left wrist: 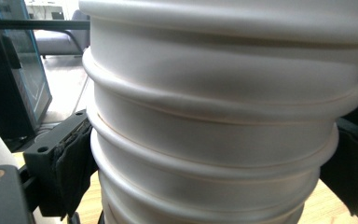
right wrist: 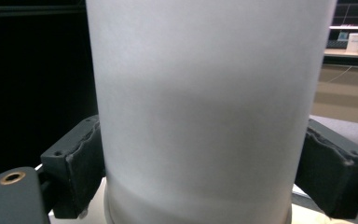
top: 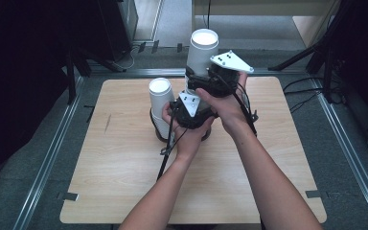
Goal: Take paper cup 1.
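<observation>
A tall stack of upturned white paper cups [top: 202,48] rises over the middle of the wooden table [top: 124,182]. My right gripper [top: 200,80] is shut on its smooth wall [right wrist: 205,112], a black pad on each side. A shorter stack of white cups [top: 160,100] stands just to its left. My left gripper [top: 190,111] sits lower, between the two stacks, its jaws hidden under the hand. In the left gripper view the jaws press on the rolled rims of nested cups [left wrist: 214,140]. I cannot tell from the high view which stack those rims belong to.
The table has metal rails [top: 52,158] along its left and right sides. Dark stands and cables [top: 311,91] are on the floor at the back right, and a dark cabinet [top: 120,24] is at the back left. Both forearms cross the table's front half.
</observation>
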The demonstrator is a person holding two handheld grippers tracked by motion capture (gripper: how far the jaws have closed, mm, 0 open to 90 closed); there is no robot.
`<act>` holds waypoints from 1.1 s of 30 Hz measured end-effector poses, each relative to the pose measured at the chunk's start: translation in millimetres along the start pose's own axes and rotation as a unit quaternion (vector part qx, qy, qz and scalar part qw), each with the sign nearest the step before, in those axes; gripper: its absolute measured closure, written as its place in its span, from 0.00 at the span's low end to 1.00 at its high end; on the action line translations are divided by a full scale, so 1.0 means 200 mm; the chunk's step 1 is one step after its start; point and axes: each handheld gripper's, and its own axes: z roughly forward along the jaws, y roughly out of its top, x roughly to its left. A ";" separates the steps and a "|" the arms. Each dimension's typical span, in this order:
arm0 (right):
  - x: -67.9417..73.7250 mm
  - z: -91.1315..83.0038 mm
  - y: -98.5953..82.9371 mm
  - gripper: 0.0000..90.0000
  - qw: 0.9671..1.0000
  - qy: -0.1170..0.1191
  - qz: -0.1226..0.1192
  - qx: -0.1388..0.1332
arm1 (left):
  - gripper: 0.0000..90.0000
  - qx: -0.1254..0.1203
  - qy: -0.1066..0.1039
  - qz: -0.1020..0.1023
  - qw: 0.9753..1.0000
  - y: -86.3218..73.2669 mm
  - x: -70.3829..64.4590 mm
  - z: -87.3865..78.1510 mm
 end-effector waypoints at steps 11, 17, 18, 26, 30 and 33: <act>0.01 -0.01 0.03 0.15 1.000 -0.003 -0.004 -0.012 | 0.04 0.001 -0.001 0.000 1.000 0.00 0.00 0.00; 0.01 -0.02 0.08 0.15 1.000 -0.001 0.005 -0.027 | 0.04 0.004 -0.002 0.001 1.000 0.00 0.00 0.00; 0.01 -0.02 0.09 0.15 1.000 -0.003 0.003 -0.030 | 0.04 0.003 -0.001 0.001 1.000 0.00 0.00 0.00; 0.04 -0.06 0.15 0.17 0.998 -0.018 -0.014 -0.059 | 0.04 0.004 -0.001 0.002 1.000 0.00 0.00 0.00; 0.05 -0.08 0.17 0.19 0.996 -0.022 -0.017 -0.086 | 0.04 0.004 -0.002 0.001 1.000 0.00 0.00 0.00; 0.06 -0.10 0.19 0.20 0.994 -0.027 -0.025 -0.106 | 0.04 0.004 -0.001 0.002 1.000 0.00 0.00 0.00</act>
